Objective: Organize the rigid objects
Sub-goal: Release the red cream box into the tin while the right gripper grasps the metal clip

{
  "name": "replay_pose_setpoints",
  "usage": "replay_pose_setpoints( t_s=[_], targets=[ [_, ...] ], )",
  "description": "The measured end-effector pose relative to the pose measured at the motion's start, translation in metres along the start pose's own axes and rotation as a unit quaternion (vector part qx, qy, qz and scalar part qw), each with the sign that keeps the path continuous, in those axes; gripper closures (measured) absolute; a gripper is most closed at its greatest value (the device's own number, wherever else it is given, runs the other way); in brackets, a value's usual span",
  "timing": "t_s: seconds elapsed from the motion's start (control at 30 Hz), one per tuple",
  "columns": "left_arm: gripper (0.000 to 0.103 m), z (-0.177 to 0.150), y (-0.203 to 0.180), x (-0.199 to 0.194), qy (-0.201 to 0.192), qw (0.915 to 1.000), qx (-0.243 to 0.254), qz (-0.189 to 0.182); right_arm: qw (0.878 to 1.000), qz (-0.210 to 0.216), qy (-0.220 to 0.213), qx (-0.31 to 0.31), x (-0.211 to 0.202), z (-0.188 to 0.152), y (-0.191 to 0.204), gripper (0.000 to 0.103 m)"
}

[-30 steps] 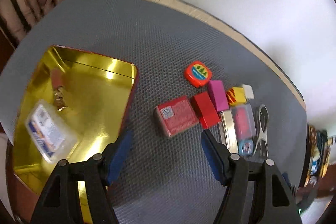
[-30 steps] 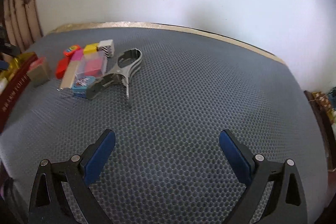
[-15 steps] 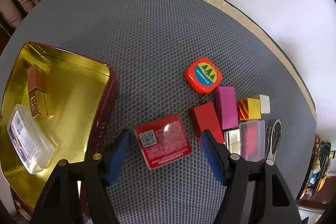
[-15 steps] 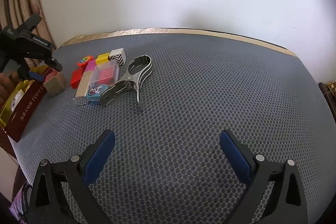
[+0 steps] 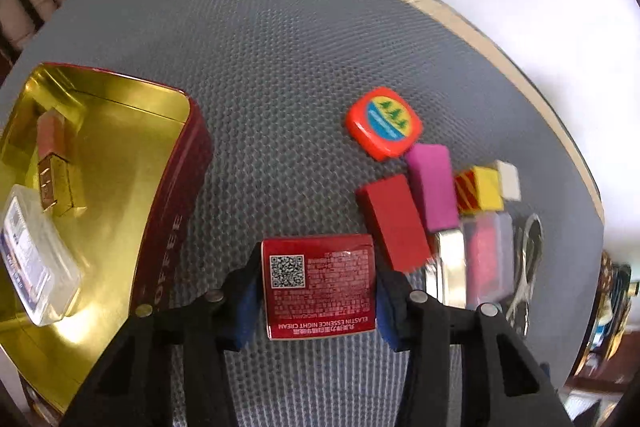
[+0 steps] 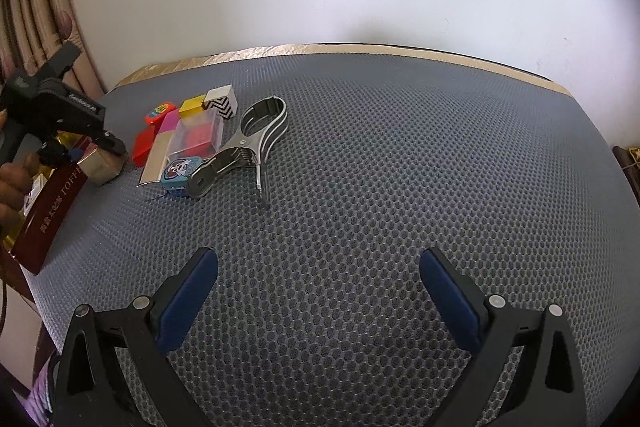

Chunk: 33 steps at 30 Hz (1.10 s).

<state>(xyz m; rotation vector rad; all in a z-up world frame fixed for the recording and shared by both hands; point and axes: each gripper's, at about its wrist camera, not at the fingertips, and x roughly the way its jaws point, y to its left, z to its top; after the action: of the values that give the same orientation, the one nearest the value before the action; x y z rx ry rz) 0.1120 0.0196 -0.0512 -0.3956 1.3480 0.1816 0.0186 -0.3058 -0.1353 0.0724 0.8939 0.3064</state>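
Change since earlier: half a second ago the left gripper (image 5: 319, 301) stood open around the red night-cream box (image 5: 319, 285); now its blue pads press both side faces of the box. The right gripper has barely shifted.
Tin: the open red toffee tin (image 5: 176, 211) sits at the far left, gold inside, already holding a clear plastic case (image 5: 34, 263) and a small gold-and-brown box (image 5: 54, 163). The free floor is at the tin's middle and right part.
Left gripper: closed on the night-cream box, label side up. In the right wrist view the box (image 6: 100, 165) appears to sit on the mat just beside the tin wall, though contact with the mat cannot be confirmed.
Step in hand, judged: lift the box and set it in the tin. Done well, the lift goes straight up enough to clear the tin's rim, then crosses left and lowers flat onto bare gold floor, clear of the case.
Risk: the grip is near the box's lower edge in the view, so it may pivot; a level carry would help.
Remaining row: orange tape measure (image 5: 384, 123), red block (image 5: 394, 223), magenta block (image 5: 432, 193), yellow cube (image 5: 486, 189), metal clip (image 6: 244, 147), close together.
Right gripper (image 6: 319, 301): wide open, holding nothing, over bare grey mat (image 6: 400, 167), well apart from the row.
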Motion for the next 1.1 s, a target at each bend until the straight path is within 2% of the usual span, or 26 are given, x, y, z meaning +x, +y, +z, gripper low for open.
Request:
replay_pose_setpoints(
  t_s=[0.17, 0.37, 0.57, 0.63, 0.8, 0.93, 1.0, 1.1],
  targets=[
    [0.055, -0.027, -0.002, -0.026, -0.025, 0.9992, 0.023, -0.023, 1.0, 0.006, 0.003, 0.017, -0.002, 0.008, -0.002, 0.002],
    [0.055, -0.047, 0.018, -0.054, -0.026, 0.9973, 0.031, -0.061, 0.999, 0.042, 0.011, 0.03, 0.005, 0.048, 0.019, 0.002],
    [0.055, -0.056, 0.03, -0.085, -0.046, 0.9958, 0.032, -0.072, 0.999, 0.018, 0.028, 0.005, 0.033, 0.084, 0.049, 0.005],
    [0.055, -0.058, 0.034, -0.094, -0.055, 0.9956, 0.03, -0.07, 0.999, 0.009, 0.039, 0.005, 0.045, 0.092, 0.053, 0.022],
    [0.055, -0.054, 0.044, -0.099, -0.063, 0.9952, 0.023, -0.071, 0.997, -0.018, 0.071, 0.005, 0.074, 0.105, 0.055, 0.031],
    [0.055, -0.053, 0.049, -0.1, -0.061, 0.995, 0.02, -0.076, 0.995, -0.021, 0.09, 0.022, 0.088, 0.111, 0.056, 0.031],
    [0.055, -0.052, 0.051, -0.1, -0.059, 0.9949, 0.02, -0.079, 0.993, -0.05, 0.103, 0.015, 0.096, 0.112, 0.058, 0.031],
    [0.055, -0.052, 0.055, -0.104, -0.061, 0.9948, 0.021, -0.079, 0.991, -0.045, 0.122, 0.024, 0.108, 0.111, 0.057, 0.031]
  ],
)
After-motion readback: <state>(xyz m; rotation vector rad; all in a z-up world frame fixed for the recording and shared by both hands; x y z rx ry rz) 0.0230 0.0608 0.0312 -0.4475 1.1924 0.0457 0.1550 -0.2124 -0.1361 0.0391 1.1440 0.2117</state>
